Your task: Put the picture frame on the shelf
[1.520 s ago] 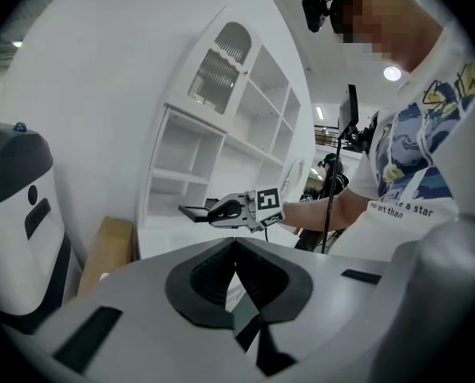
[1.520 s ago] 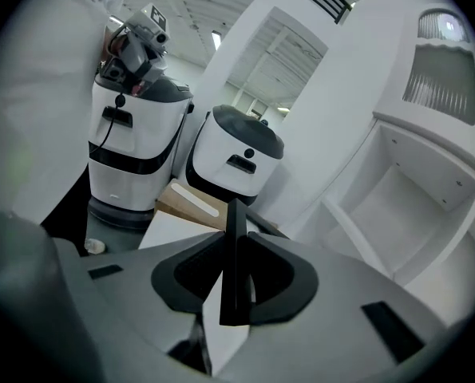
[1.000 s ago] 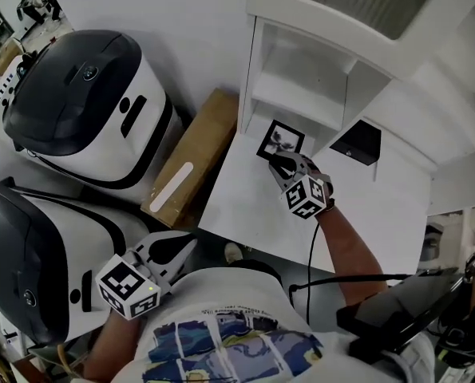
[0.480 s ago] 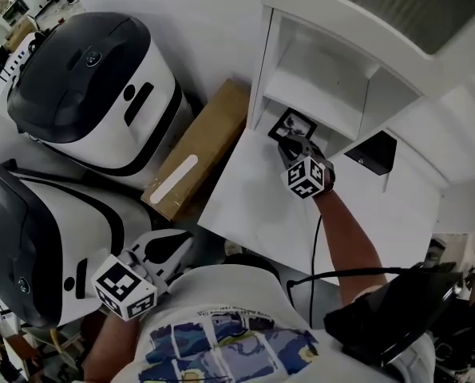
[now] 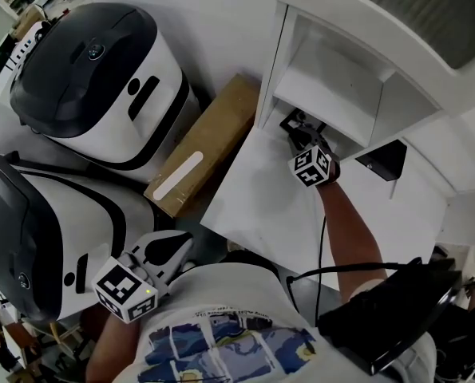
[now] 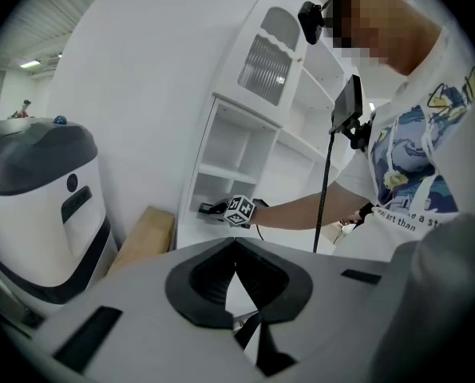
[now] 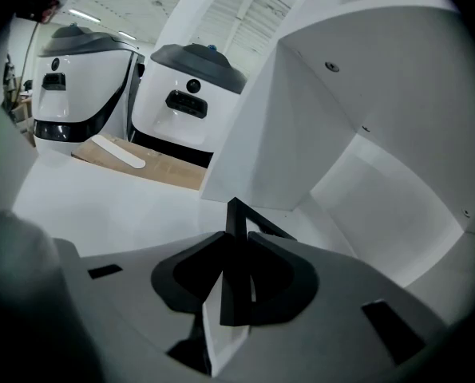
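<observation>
- My right gripper (image 5: 301,138) reaches forward over the white desk (image 5: 253,206), my bare forearm stretched out behind it.
- Its jaws are clamped on the picture frame (image 7: 235,242). In the right gripper view the frame shows edge-on as a thin black upright bar between the pads.
- The frame (image 5: 293,123) sits at the mouth of the lowest left compartment of the white shelf (image 5: 333,94), under the shelf board. I cannot tell whether its bottom edge touches the desk.
- My left gripper (image 5: 173,250) hangs low by my waist, well apart from the shelf. Its jaws are closed tip to tip with nothing between them.
- Each gripper carries a cube of black-and-white square markers; these are patterns only, with no letters.
- A long cardboard box (image 5: 201,154) lies just beside the desk's left edge. It has a white oblong label (image 5: 179,175) with no print that I can read.
- Two large white-and-dark machines stand left of the box, one farther away (image 5: 101,78) and one nearer (image 5: 37,246). Any markings on them are too small to read.
- A small dark object (image 5: 381,159) sits under the shelf to the right of the frame.
- In the left gripper view my T-shirt print (image 6: 417,214) shows the partial words "art than"; the rest is cut off.
</observation>
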A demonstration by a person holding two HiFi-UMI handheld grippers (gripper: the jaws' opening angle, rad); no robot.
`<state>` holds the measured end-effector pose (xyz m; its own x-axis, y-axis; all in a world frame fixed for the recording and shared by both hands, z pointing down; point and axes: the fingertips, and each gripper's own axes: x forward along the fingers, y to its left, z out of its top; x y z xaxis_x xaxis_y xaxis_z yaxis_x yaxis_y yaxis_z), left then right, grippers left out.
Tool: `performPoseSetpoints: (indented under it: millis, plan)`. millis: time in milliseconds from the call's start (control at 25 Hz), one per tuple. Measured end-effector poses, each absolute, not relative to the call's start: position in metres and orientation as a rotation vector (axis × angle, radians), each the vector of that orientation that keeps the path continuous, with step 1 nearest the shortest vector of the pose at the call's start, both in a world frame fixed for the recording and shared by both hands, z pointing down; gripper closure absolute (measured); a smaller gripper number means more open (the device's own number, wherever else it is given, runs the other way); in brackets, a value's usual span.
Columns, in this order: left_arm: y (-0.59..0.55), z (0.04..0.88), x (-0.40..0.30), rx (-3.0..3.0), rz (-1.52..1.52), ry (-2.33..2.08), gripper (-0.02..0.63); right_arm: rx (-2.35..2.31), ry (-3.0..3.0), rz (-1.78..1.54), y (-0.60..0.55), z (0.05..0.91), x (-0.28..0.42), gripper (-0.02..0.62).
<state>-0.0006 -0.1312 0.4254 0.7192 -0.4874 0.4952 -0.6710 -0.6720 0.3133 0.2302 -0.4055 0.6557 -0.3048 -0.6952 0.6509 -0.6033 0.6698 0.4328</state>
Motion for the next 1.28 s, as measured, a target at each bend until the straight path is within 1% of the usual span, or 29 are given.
performPoseSetpoints:
  millis: [800, 1280]
  plan:
    - [-0.138, 0.429, 0.001, 2.414, 0.54, -0.896, 0.594, 0.95, -2.002, 0.041, -0.415, 0.688, 0.241, 0.48]
    - [-0.135, 0.426, 0.0, 2.432, 0.551, -0.893, 0.594, 0.942, -2.027, 0.114, -0.409, 0.69, 0.238, 0.477]
